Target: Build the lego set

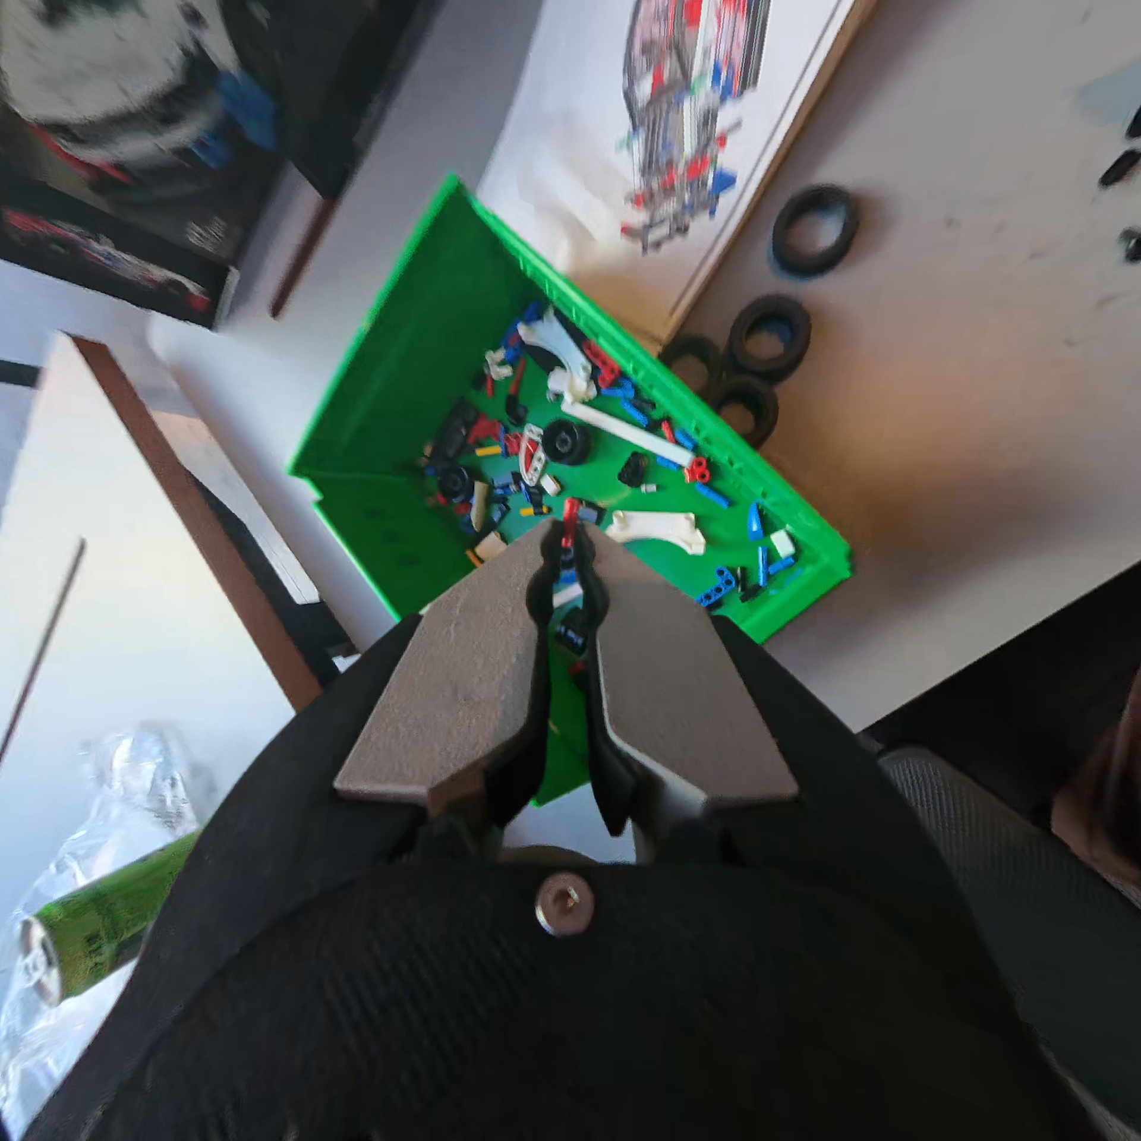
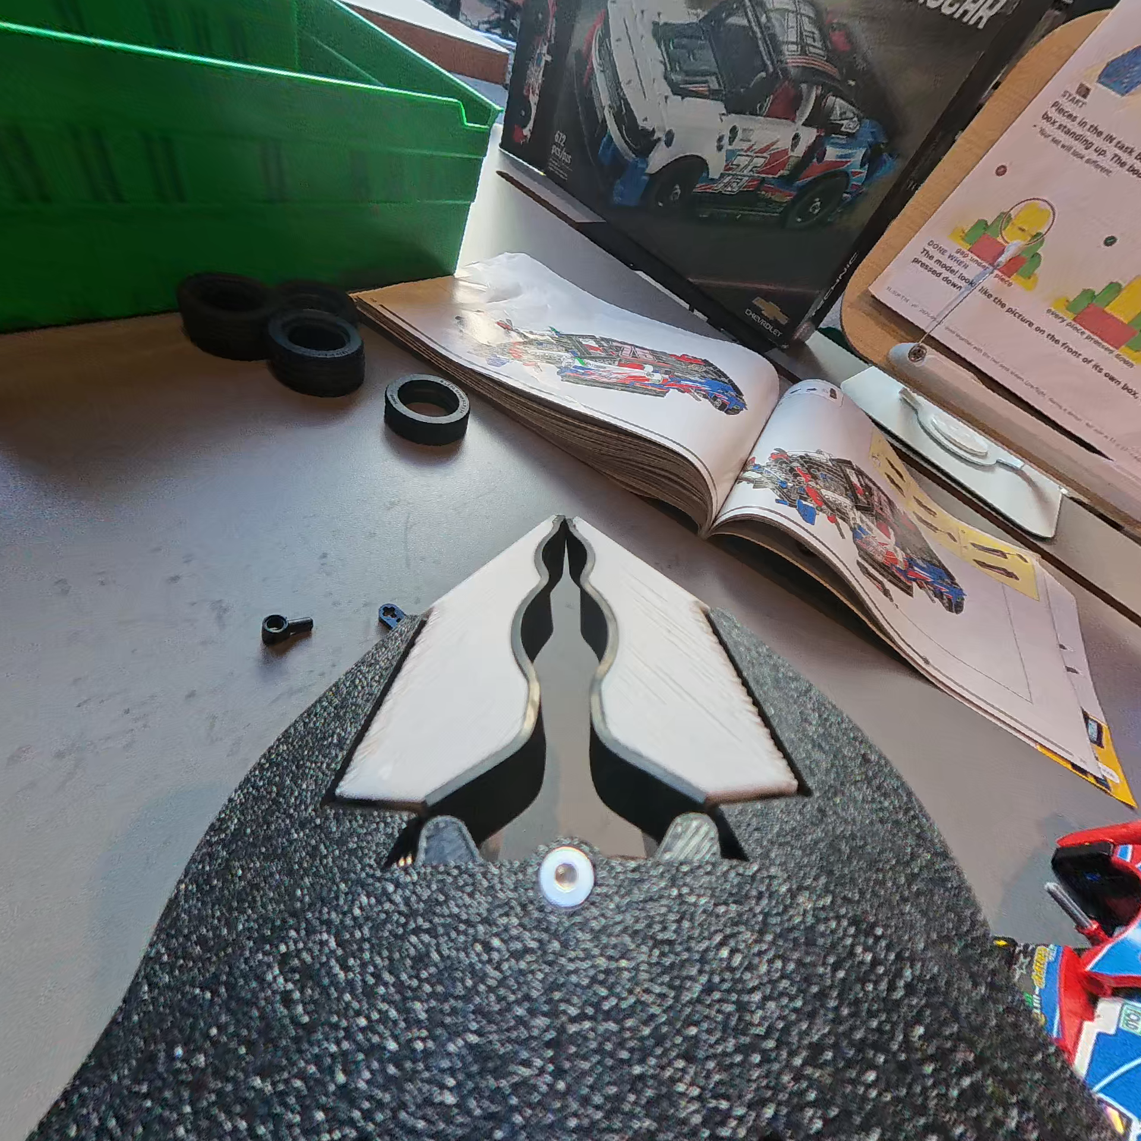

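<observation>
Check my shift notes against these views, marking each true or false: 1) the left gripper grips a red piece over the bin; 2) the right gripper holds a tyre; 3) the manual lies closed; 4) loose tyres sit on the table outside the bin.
1) True: the left gripper is shut on a red piece above the green bin.
2) False: the right gripper is shut and holds nothing.
3) False: the manual lies open.
4) True: the tyres rest on the table beside the bin.

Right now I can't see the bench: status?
Left hand-held gripper over green bin, shut on red piece. Right hand-held gripper shut, empty, above table. Nothing blocking.
</observation>
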`<state>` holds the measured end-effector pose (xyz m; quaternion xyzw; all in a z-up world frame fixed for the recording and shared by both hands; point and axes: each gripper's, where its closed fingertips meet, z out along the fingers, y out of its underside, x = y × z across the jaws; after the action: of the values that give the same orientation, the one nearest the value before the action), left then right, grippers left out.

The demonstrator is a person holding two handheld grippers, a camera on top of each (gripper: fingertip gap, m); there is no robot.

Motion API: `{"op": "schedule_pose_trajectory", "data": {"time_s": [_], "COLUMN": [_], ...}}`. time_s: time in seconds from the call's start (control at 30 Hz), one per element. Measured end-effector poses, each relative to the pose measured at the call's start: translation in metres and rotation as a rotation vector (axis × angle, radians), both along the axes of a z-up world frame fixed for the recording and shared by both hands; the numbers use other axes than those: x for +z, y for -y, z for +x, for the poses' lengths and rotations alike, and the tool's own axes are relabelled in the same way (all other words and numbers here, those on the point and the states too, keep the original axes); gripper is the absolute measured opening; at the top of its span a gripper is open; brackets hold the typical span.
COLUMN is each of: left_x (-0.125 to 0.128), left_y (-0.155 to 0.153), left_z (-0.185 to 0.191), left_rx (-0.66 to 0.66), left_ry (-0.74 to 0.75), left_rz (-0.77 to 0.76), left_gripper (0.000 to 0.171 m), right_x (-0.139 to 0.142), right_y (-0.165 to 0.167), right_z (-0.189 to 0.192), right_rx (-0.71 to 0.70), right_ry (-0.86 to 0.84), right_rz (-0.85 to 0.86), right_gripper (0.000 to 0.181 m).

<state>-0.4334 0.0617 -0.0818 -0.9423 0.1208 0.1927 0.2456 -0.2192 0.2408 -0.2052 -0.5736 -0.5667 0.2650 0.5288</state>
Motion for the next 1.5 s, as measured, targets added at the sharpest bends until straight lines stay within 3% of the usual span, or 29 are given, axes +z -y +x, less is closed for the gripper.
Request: {"op": "schedule_pose_trajectory", "data": {"time_s": [0.13, 0.2, 0.27, 0.37, 0.5, 0.67, 0.8, 1.03, 1.23, 1.3, 1.5], "left_x": [0.034, 0.023, -0.011, -0.086, -0.152, -0.188, -0.189, -0.185, -0.161, -0.153, -0.146], "left_y": [-0.025, -0.039, -0.052, -0.065, -0.082, -0.081, -0.079, -0.063, -0.090, -0.099, -0.110], "left_z": [0.063, 0.121, 0.170, 0.218, 0.222, 0.212, 0.221, 0.215, 0.211, 0.197, 0.193], "left_rx": [-0.121, -0.246, -0.331, -0.391, -0.320, -0.268, -0.258, -0.228, -0.176, -0.142, -0.173], "left_ry": [0.051, 0.153, 0.217, 0.294, 0.340, 0.337, 0.445, 0.464, 0.426, 0.340, 0.369], "left_rz": [0.170, 0.186, 0.147, 0.013, -0.085, -0.169, -0.149, -0.088, 0.297, 0.411, 0.523], "left_gripper": [0.001, 0.000, 0.001, 0.001, 0.001, 0.005, 0.013, 0.020, 0.026, 0.028, 0.030], "right_x": [0.001, 0.002, 0.003, 0.004, 0.004, 0.003, 0.002, 0.004, 0.007, 0.008, 0.009], "right_y": [0.000, -0.002, -0.003, -0.006, -0.007, -0.007, -0.008, -0.007, -0.007, -0.008, -0.005], "right_z": [0.001, 0.001, 0.002, 0.003, 0.006, 0.005, 0.005, 0.005, 0.006, 0.007, 0.007], "right_rx": [-0.001, -0.007, -0.013, -0.026, -0.035, -0.023, -0.018, -0.015, 0.000, -0.001, 0.010], "right_ry": [-0.009, -0.017, -0.025, -0.028, -0.029, -0.026, -0.022, -0.031, -0.057, -0.067, -0.073], "right_rz": [-0.001, -0.007, -0.016, -0.022, -0.019, -0.044, -0.055, -0.048, -0.079, -0.087, -0.075], "right_gripper": [0.000, 0.000, 0.000, 0.000, 0.000, 0.000, 0.000, 0.000, 0.002, 0.002, 0.003]}}
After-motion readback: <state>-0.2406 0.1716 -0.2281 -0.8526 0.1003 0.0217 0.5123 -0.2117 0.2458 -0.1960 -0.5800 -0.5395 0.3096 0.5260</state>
